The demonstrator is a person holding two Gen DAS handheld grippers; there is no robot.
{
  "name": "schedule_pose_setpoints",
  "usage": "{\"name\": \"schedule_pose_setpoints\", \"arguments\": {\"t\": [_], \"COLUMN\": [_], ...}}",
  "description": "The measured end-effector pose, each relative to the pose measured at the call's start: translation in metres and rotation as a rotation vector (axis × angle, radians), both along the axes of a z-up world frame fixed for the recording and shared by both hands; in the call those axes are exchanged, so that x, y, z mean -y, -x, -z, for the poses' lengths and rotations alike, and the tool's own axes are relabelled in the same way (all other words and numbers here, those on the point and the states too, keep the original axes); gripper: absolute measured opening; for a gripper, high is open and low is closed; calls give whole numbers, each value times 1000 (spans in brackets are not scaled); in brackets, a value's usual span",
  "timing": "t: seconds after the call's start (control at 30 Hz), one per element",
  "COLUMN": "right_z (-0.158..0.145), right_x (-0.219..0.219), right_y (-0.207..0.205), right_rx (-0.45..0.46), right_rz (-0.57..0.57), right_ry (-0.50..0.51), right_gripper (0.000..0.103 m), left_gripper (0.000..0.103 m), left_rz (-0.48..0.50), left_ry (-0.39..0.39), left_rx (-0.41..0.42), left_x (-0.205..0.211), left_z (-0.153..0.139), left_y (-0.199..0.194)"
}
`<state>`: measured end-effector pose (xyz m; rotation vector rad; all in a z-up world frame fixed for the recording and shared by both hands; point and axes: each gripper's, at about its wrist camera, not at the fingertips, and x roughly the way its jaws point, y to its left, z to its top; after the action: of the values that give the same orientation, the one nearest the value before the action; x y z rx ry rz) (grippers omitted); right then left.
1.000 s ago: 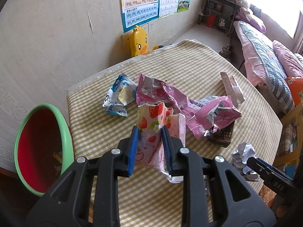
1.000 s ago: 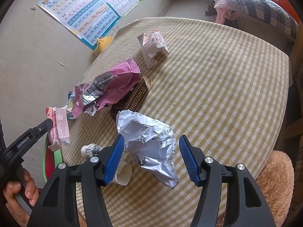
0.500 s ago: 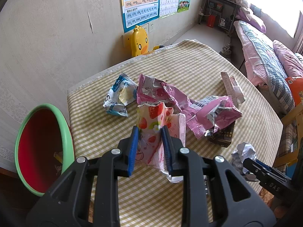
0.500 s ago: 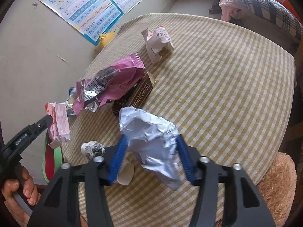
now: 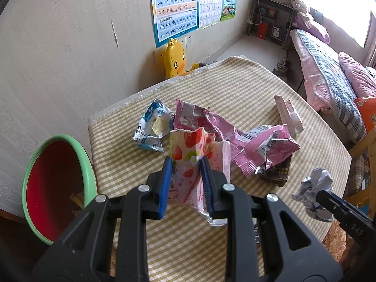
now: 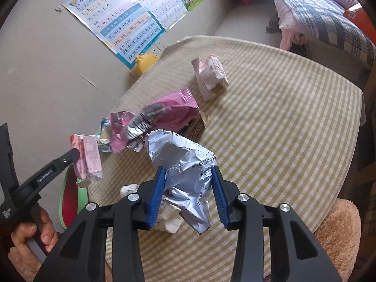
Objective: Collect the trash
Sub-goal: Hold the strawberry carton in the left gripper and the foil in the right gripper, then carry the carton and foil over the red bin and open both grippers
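My left gripper [image 5: 185, 162] is shut on a strawberry-print wrapper [image 5: 188, 141], which stands upright between its blue pads above the checked table [image 5: 235, 87]. In the right wrist view that wrapper [image 6: 88, 157] hangs at the left, over the table's edge. My right gripper [image 6: 188, 171] has a crumpled silver foil wrapper [image 6: 178, 150] between its pads. Its jaws are closing, both pads press on the foil, and the foil is raised off the cloth. The left wrist view shows the same foil [image 5: 315, 185] at the far right. A green-rimmed red bin [image 5: 87, 164] stands below the table's left edge.
A pink bag [image 5: 265, 148], a blue-white packet [image 5: 150, 127], a pale pink wrapper [image 5: 287, 115] and a dark box [image 5: 275, 176] lie mid-table. Crumpled white paper [image 6: 130, 189] lies under my right gripper. A bed [image 5: 329, 75] is at the right, and a yellow duck [image 5: 175, 58] sits by the wall.
My right gripper's jaws have narrowed onto the silver foil wrapper and lifted it a little off the table. The left gripper and its strawberry wrapper have not moved.
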<state>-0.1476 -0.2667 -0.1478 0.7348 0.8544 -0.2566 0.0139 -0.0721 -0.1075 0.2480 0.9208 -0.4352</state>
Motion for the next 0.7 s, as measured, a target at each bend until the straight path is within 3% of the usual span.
{"name": "schedule_pose_setpoints", "arguments": {"t": [0.7], "right_z": [-42], "right_x": [-30], "right_y": [-16], "right_rx": [56], "right_rz": [-48], "right_ry": [103], "right_gripper": [38], "left_gripper": [24], "left_rz": [-21], "left_ry": [42], "left_rx": [46], "left_x": [-28], "left_z": [-13], "left_y": [-1]}}
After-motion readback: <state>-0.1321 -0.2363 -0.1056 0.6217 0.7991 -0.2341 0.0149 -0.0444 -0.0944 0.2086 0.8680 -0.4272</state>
